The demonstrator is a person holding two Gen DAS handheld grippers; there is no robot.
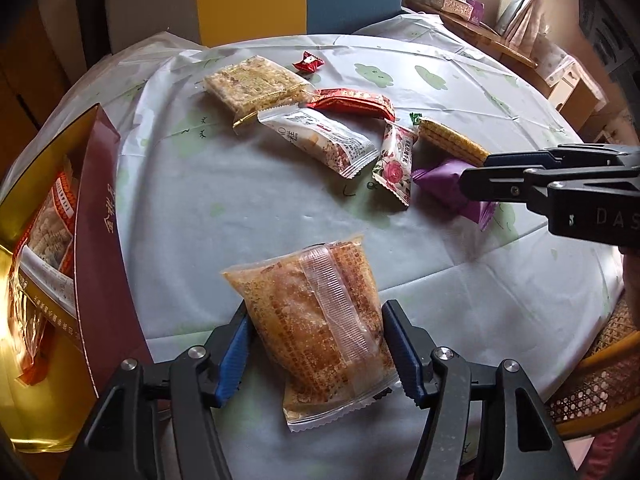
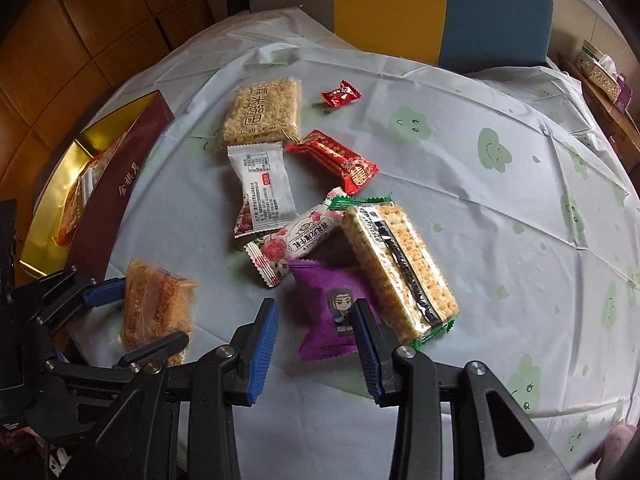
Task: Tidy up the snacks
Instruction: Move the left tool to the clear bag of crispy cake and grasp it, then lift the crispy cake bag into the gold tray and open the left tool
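Left gripper (image 1: 316,344) has the orange-brown pastry pack (image 1: 316,312) between its fingers: left pad looks to be on the pack's edge, right pad shows a sliver of gap, so I read it as straddling, not a firm pinch. The pack sits on the tablecloth (image 1: 460,240) at 6 o'clock in the left wrist view. Right gripper (image 2: 316,344) is partly spread and empty, nose-down over the purple packet (image 2: 332,308); the packet lies between the fingers and under the right one, pads not pressing. Destination looks like the maroon-and-gold box (image 1: 100,220) at 9 o'clock in the left view, 9–10 o'clock in the right view; it already holds a few wrapped snacks (image 1: 44,240), count unclear. Loose around the table centre: rice-crisp slab (image 2: 262,110) at 11, small red candy (image 2: 340,94) at 12, long red bar (image 2: 336,158), white packet (image 2: 262,184), rose-print packet (image 2: 280,250), and the green-edged cracker pack (image 2: 400,268) touching the purple one at 3 o'clock of it. Judgement: early to mid task, a few items boxed, eight still out including the two under the grippers. Next would be closing on each pack and carrying it to the box. Risk: the cracker pack may drag along with the purple one.
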